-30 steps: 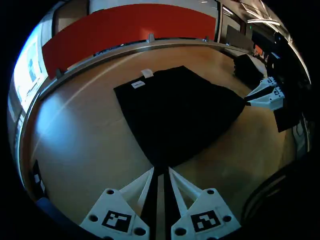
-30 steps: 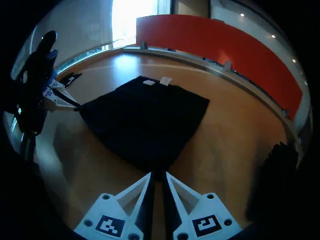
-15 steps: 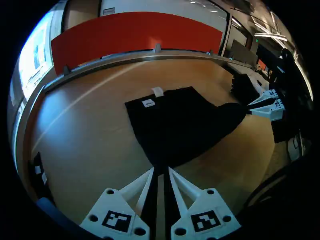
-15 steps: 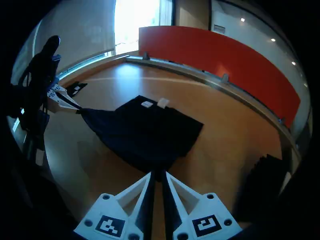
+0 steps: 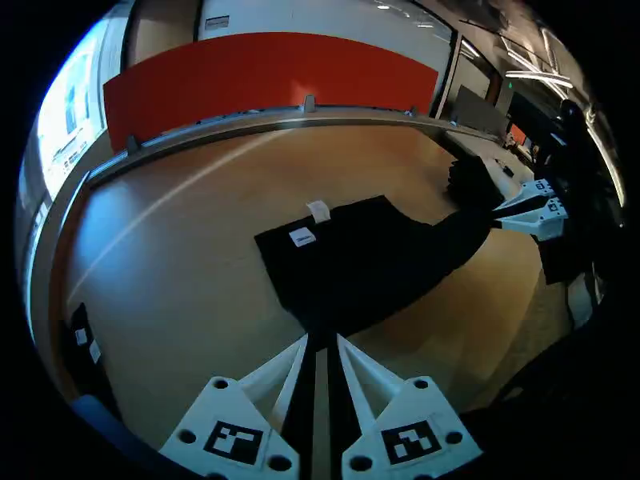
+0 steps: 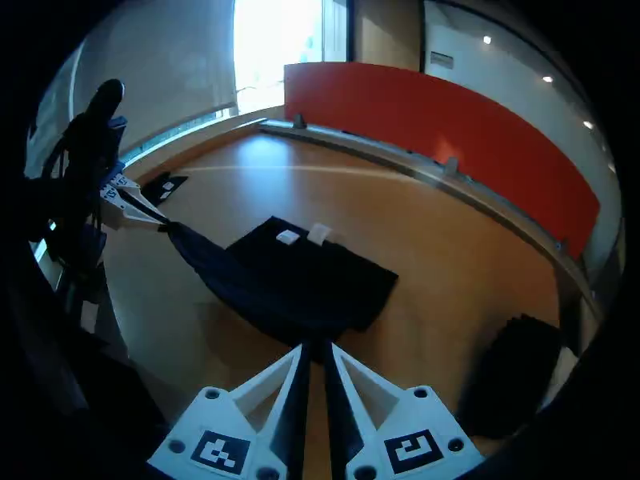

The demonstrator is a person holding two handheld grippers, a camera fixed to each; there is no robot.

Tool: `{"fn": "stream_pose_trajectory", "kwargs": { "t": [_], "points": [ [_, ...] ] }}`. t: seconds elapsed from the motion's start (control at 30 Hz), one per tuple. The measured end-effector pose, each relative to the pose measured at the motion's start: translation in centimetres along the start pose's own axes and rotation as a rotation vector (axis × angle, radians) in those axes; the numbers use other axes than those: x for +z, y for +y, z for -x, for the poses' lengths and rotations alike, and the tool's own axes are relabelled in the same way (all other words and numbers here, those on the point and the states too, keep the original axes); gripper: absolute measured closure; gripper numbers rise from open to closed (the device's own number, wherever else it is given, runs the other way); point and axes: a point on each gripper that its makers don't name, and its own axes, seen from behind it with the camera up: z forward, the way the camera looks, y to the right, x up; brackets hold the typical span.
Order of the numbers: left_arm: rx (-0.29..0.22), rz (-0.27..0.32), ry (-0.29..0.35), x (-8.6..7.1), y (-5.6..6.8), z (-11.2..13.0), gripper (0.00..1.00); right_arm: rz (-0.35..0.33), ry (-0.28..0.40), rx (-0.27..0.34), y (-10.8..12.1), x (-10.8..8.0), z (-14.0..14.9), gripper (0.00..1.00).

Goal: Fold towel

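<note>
A black towel with two white labels lies partly on the wooden table. Its near edge is lifted and hangs stretched between the two grippers. My left gripper is shut on one near corner. In the left gripper view, the right gripper pinches the other corner off to the right. In the right gripper view, the towel sags from my right gripper up to the left gripper, held by a person's hand at the far left.
A dark folded stack sits on the table at the right, also seen as the stack. An orange partition runs behind the table's curved metal edge. A small black tagged item lies near the left gripper.
Both grippers have risen and pulled back with the towel's near corners. The near edge now hangs in the air, and less cloth lies flat on the table.
</note>
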Motion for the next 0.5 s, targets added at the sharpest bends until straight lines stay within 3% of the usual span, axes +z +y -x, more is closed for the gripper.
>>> {"fn": "stream_pose_trajectory", "kwargs": {
  "t": [0.5],
  "points": [
    [0.0,-0.006,0.005,0.07,-0.3,-0.21,0.91,-0.002,-0.03,0.006,-0.52,0.01,0.91,0.88]
  ]
}}
